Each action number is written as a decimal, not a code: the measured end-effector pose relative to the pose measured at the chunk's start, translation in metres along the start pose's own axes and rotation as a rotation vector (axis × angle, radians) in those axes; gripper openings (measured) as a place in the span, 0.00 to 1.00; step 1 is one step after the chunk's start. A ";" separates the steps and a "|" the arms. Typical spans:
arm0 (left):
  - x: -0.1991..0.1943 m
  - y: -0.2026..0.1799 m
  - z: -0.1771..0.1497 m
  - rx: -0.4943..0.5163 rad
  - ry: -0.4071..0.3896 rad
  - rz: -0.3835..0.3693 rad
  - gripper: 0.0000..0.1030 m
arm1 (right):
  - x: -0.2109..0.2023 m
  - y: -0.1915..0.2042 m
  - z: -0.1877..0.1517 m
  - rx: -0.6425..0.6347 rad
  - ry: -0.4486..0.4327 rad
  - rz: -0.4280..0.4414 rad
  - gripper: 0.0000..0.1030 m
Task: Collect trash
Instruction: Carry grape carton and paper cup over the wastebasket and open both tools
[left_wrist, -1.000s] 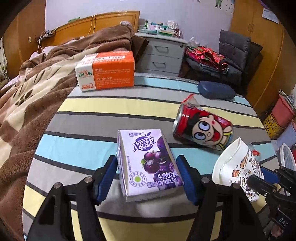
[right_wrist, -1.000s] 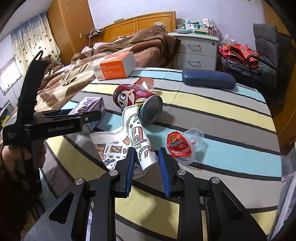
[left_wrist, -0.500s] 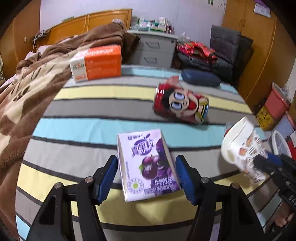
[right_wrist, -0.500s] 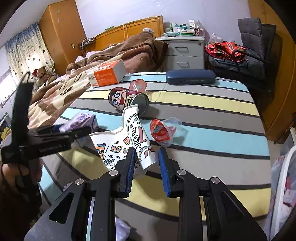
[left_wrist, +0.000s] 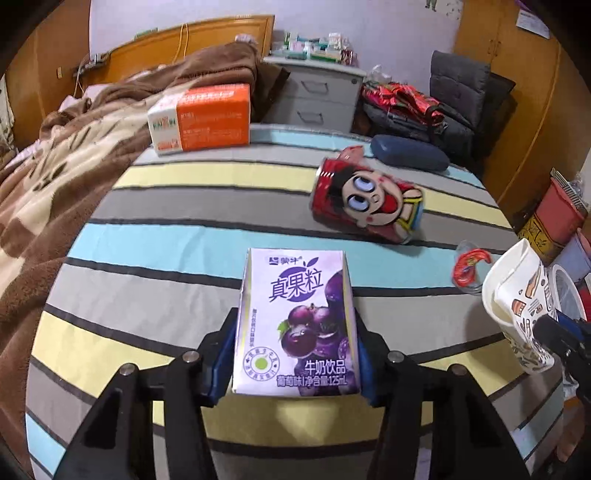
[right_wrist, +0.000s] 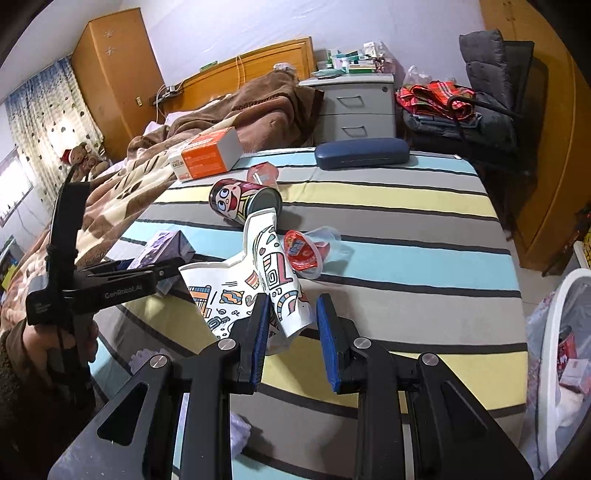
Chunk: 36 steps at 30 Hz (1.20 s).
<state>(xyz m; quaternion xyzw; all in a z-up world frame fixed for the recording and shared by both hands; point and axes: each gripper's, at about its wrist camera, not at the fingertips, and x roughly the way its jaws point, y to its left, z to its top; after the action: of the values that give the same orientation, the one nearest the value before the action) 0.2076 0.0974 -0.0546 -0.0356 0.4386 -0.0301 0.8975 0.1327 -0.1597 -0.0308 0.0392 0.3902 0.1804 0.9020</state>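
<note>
The left tongs (left_wrist: 295, 354) have just been closing: a second ago their blue pads stood clear of the purple milk carton (left_wrist: 297, 325) on both sides, and now they press against its two long sides, gripping it. The carton lies flat on the striped bed cover (left_wrist: 155, 280), label up, its far end reaching out past the fingertips.

The right tongs (right_wrist: 291, 332) look as they did a second ago, clamped on the crumpled paper cup (right_wrist: 273, 273). Their pads stand narrowly apart with the cup's lower end pinched between them, and the cup sticks up and away from the fingertips, held above the cover. A second ago the cup was close beside the carton; now it is farther out to the right of the left tongs.

Just beyond the cup's tip lies a red cartoon can (right_wrist: 240, 199) on its side. Right of the cup lies a clear jelly cup with a red lid (right_wrist: 306, 251). Farther out are an orange box (right_wrist: 207, 157) and a dark blue glasses case (right_wrist: 362, 153). At the right tongs' far right, off the bed, stands a white bin (right_wrist: 554, 332).
</note>
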 end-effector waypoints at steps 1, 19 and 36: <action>-0.004 -0.003 0.000 0.007 -0.006 -0.010 0.55 | -0.002 -0.001 0.000 0.005 -0.005 -0.002 0.26; -0.075 -0.119 -0.011 0.194 -0.134 -0.193 0.55 | -0.078 -0.058 -0.024 0.127 -0.136 -0.122 0.26; -0.085 -0.255 -0.025 0.390 -0.137 -0.360 0.55 | -0.143 -0.137 -0.056 0.271 -0.200 -0.333 0.26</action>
<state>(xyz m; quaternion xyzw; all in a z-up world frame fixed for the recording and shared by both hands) 0.1305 -0.1498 0.0197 0.0587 0.3494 -0.2705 0.8952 0.0424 -0.3426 0.0002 0.1127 0.3206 -0.0295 0.9400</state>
